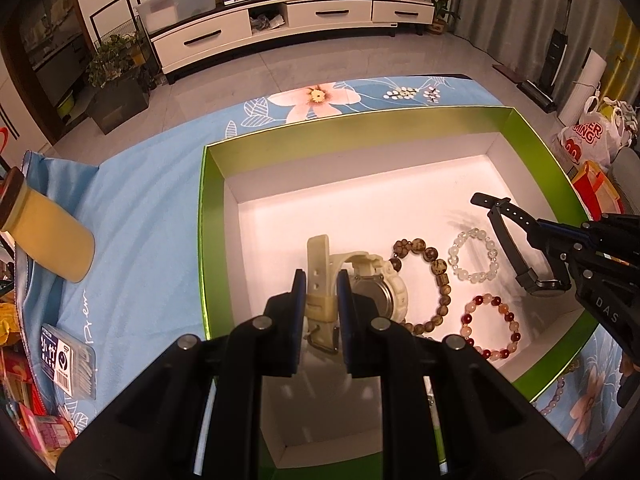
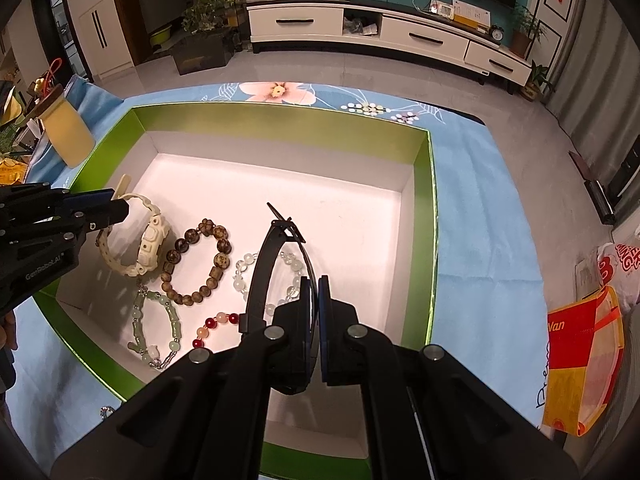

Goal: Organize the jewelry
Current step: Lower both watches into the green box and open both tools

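A green box with a white floor (image 1: 202,240) (image 2: 424,220) lies on a blue floral cloth. My left gripper (image 1: 322,292) (image 2: 118,205) is shut on the strap of a cream watch (image 1: 376,280) (image 2: 150,244) at the box's left side. My right gripper (image 2: 314,288) (image 1: 538,226) is shut on the strap of a black watch (image 2: 260,272) (image 1: 506,236), which hangs over the box floor. Between them lie a brown bead bracelet (image 1: 438,276) (image 2: 200,268), a clear bead bracelet (image 1: 474,254) (image 2: 244,272), a red and pink bracelet (image 1: 492,328) (image 2: 212,324) and a pale green bracelet (image 2: 160,328).
A pale yellow jar (image 1: 52,236) (image 2: 68,136) lies on the cloth left of the box. A clear plastic pack (image 1: 70,364) sits near the cloth's left edge. A purple bead bracelet (image 1: 560,396) lies outside the box. A red and yellow bag (image 2: 584,360) stands at the right.
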Action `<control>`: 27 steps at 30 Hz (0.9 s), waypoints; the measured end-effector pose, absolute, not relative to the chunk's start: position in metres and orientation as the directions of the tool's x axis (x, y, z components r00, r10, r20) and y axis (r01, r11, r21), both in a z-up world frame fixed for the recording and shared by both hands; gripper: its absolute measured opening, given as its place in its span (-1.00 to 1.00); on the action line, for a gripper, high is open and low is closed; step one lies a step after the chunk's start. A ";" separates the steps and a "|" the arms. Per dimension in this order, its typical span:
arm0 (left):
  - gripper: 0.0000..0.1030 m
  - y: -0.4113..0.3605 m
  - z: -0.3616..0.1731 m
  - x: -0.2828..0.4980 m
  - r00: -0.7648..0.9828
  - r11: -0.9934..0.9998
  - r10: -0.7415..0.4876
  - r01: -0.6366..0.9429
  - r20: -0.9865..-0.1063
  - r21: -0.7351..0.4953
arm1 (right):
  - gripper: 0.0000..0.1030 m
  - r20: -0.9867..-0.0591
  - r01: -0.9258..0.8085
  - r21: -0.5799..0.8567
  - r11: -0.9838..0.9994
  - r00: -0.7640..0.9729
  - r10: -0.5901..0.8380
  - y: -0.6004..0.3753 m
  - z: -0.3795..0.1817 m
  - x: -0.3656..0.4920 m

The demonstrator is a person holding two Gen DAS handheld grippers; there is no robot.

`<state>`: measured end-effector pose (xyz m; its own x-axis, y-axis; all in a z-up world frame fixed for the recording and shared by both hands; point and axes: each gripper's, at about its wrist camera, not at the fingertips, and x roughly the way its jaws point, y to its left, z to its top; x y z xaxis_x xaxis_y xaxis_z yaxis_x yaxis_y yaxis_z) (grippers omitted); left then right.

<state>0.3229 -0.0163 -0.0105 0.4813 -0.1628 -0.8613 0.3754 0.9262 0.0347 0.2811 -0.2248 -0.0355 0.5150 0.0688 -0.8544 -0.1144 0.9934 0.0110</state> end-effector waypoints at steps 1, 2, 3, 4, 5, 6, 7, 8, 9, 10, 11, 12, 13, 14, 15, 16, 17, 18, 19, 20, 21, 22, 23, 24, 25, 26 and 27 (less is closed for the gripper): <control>-0.70 -0.016 -0.011 0.323 0.481 0.926 -0.160 0.376 -0.862 0.038 | -0.94 -0.855 -0.115 0.012 0.993 0.513 0.069 -0.225 -0.036 0.282; -0.70 -0.016 -0.011 0.323 0.481 0.926 -0.158 0.376 -0.862 0.040 | -0.94 -0.856 -0.115 0.011 0.993 0.512 0.069 -0.224 -0.036 0.282; -0.70 -0.016 -0.012 0.323 0.480 0.926 -0.156 0.376 -0.863 0.042 | -0.94 -0.857 -0.115 0.010 0.993 0.510 0.068 -0.225 -0.037 0.282; -0.70 -0.016 -0.012 0.323 0.479 0.926 -0.154 0.375 -0.864 0.043 | -0.94 -0.858 -0.115 0.009 0.993 0.509 0.067 -0.224 -0.037 0.282; -0.70 -0.015 -0.012 0.324 0.478 0.926 -0.151 0.374 -0.865 0.045 | -0.94 -0.859 -0.115 0.010 0.993 0.508 0.067 -0.224 -0.037 0.283; -0.70 -0.016 -0.013 0.325 0.478 0.927 -0.149 0.373 -0.866 0.047 | -0.94 -0.860 -0.114 0.012 0.993 0.506 0.069 -0.224 -0.038 0.283; -0.70 -0.017 -0.013 0.326 0.477 0.927 -0.145 0.373 -0.867 0.050 | -0.94 -0.860 -0.115 0.013 0.993 0.506 0.069 -0.224 -0.038 0.283; -0.70 -0.016 -0.014 0.327 0.476 0.927 -0.143 0.372 -0.868 0.051 | -0.94 -0.860 -0.115 0.012 0.993 0.506 0.069 -0.224 -0.038 0.283; -0.70 -0.016 -0.015 0.327 0.475 0.927 -0.141 0.371 -0.869 0.052 | -0.94 -0.861 -0.117 0.013 0.993 0.504 0.071 -0.224 -0.038 0.283; -0.70 -0.015 -0.015 0.327 0.474 0.927 -0.140 0.371 -0.869 0.053 | -0.94 -0.862 -0.118 0.014 0.993 0.502 0.072 -0.224 -0.039 0.284; -0.70 -0.015 -0.015 0.328 0.473 0.927 -0.139 0.370 -0.870 0.053 | -0.94 -0.862 -0.119 0.014 0.993 0.501 0.072 -0.223 -0.039 0.283; -0.70 -0.015 -0.016 0.328 0.473 0.928 -0.138 0.370 -0.870 0.054 | -0.94 -0.863 -0.120 0.013 0.993 0.501 0.072 -0.223 -0.040 0.283; -0.70 -0.015 -0.016 0.328 0.473 0.927 -0.136 0.370 -0.871 0.056 | -0.94 -0.863 -0.120 0.015 0.993 0.500 0.073 -0.223 -0.040 0.283; -0.70 -0.015 -0.017 0.329 0.472 0.927 -0.135 0.370 -0.871 0.057 | -0.94 -0.863 -0.120 0.015 0.993 0.500 0.074 -0.222 -0.041 0.283; -0.70 -0.015 -0.017 0.329 0.471 0.928 -0.134 0.369 -0.872 0.057 | -0.94 -0.863 -0.120 0.015 0.993 0.500 0.074 -0.222 -0.041 0.283; -0.70 -0.015 -0.018 0.329 0.470 0.928 -0.135 0.369 -0.872 0.056 | -0.94 -0.863 -0.120 0.016 0.993 0.500 0.074 -0.222 -0.041 0.283; -0.70 -0.015 -0.018 0.330 0.469 0.928 -0.134 0.369 -0.873 0.057 | -0.94 -0.863 -0.121 0.016 0.993 0.499 0.075 -0.222 -0.041 0.283; -0.70 -0.015 -0.018 0.330 0.469 0.928 -0.132 0.369 -0.873 0.058 | -0.94 -0.864 -0.122 0.015 0.992 0.499 0.074 -0.222 -0.041 0.283; -0.70 -0.014 -0.019 0.330 0.468 0.928 -0.133 0.368 -0.874 0.056 | -0.94 -0.864 -0.123 0.013 0.992 0.498 0.073 -0.220 -0.041 0.283; -0.70 -0.014 -0.020 0.330 0.467 0.929 -0.133 0.367 -0.874 0.055 | -0.94 -0.864 -0.124 0.012 0.992 0.498 0.072 -0.220 -0.041 0.283; -0.70 -0.013 -0.021 0.330 0.464 0.929 -0.132 0.367 -0.876 0.055 | -0.94 -0.865 -0.125 0.012 0.992 0.497 0.073 -0.220 -0.042 0.283; -0.70 -0.014 -0.022 0.330 0.463 0.928 -0.130 0.367 -0.877 0.056 | -0.94 -0.865 -0.127 0.012 0.992 0.496 0.074 -0.220 -0.042 0.283; -0.70 -0.014 -0.022 0.330 0.465 0.928 -0.127 0.369 -0.876 0.061 | -0.94 -0.866 -0.128 0.011 0.992 0.495 0.074 -0.219 -0.043 0.282; -0.70 -0.015 -0.022 0.330 0.465 0.927 -0.126 0.370 -0.877 0.063 | -0.94 -0.866 -0.129 0.010 0.992 0.494 0.073 -0.219 -0.043 0.282; -0.70 -0.015 -0.022 0.331 0.464 0.927 -0.126 0.370 -0.877 0.062 | -0.94 -0.867 -0.129 0.011 0.992 0.493 0.074 -0.218 -0.044 0.282; -0.70 -0.014 -0.022 0.331 0.463 0.928 -0.128 0.369 -0.877 0.059 | -0.94 -0.868 -0.129 0.011 0.992 0.492 0.073 -0.218 -0.044 0.283; -0.70 -0.014 -0.022 0.331 0.462 0.928 -0.129 0.368 -0.877 0.058 | -0.94 -0.868 -0.128 0.010 0.992 0.492 0.072 -0.218 -0.044 0.283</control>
